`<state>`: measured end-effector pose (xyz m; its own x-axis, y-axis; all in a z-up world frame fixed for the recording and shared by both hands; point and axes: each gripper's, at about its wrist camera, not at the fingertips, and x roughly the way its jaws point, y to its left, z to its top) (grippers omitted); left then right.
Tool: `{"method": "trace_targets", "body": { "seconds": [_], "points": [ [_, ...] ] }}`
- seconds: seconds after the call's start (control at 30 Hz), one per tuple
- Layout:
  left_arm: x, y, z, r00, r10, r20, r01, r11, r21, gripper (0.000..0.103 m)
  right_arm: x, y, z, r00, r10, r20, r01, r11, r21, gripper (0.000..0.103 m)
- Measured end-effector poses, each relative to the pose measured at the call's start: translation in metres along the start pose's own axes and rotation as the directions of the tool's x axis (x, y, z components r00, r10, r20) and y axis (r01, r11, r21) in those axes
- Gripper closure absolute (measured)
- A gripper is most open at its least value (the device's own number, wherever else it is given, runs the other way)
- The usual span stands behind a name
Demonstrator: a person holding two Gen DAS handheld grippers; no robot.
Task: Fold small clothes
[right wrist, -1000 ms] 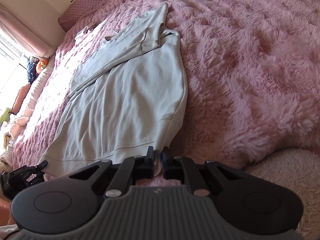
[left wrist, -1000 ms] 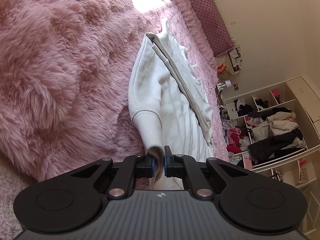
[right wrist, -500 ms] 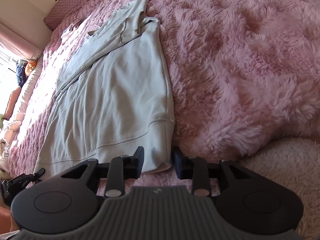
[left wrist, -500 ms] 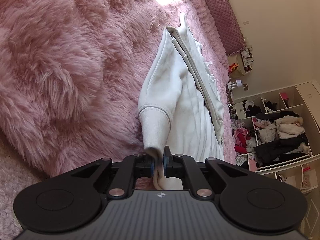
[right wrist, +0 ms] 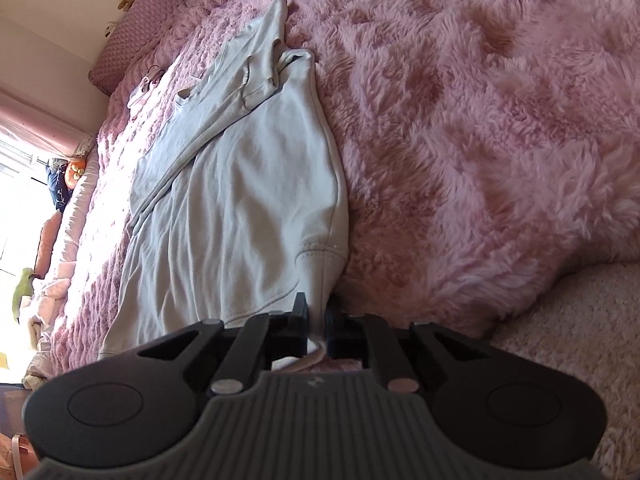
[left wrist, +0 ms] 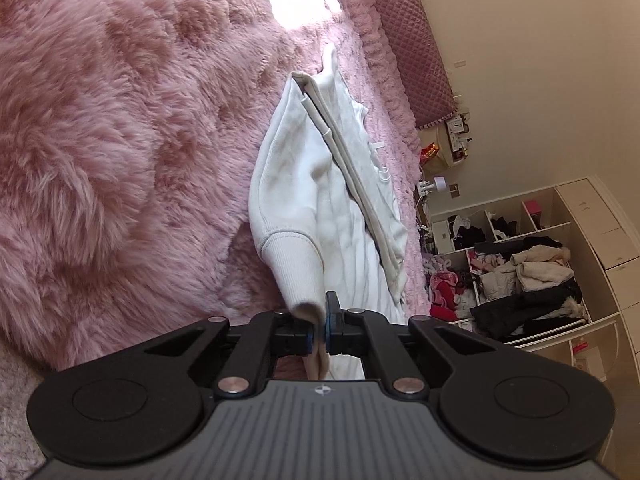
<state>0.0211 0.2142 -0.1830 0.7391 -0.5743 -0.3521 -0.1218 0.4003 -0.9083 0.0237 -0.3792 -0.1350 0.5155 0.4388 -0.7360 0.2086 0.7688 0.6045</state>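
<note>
A cream sweatshirt (left wrist: 304, 184) lies flat on a fluffy pink blanket (left wrist: 120, 120), one sleeve folded across its body. My left gripper (left wrist: 319, 320) has its jaws closing tight on the ribbed hem corner, which bunches up between the pads. In the right wrist view the same sweatshirt (right wrist: 248, 200) stretches away over the blanket (right wrist: 480, 120). My right gripper (right wrist: 317, 316) is at the other hem corner, its jaws closing with the fabric pinched between them. The hem edge rises off the blanket at both grips.
Open white shelves (left wrist: 520, 272) stuffed with clothes stand past the bed. A quilted pink headboard (left wrist: 416, 52) runs along the wall. A pale shaggy rug (right wrist: 580, 340) lies below the bed edge, and a bright window (right wrist: 16, 180) is at far left.
My right gripper opened wide at the hem corner half a second ago and has shut on it again. The left gripper kept its hold, and the ribbed hem bunched higher.
</note>
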Motion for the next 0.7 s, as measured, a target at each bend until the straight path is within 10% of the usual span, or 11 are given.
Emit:
{"method": "trace_targets", "body": {
  "seconds": [0.3,0.7],
  "points": [
    [0.021,-0.045,0.046,0.985,-0.170,0.043,0.165,0.982,0.096,0.099,-0.022,0.027,0.053,0.979,0.147,0.138,-0.151,0.988,0.020,0.101],
    [0.110,-0.093,0.157,0.971,-0.232,0.053,0.220,0.960,0.172,0.099,0.032,0.094,0.204,0.947,0.153,0.283,-0.137,0.988,-0.076,0.101]
  ]
}}
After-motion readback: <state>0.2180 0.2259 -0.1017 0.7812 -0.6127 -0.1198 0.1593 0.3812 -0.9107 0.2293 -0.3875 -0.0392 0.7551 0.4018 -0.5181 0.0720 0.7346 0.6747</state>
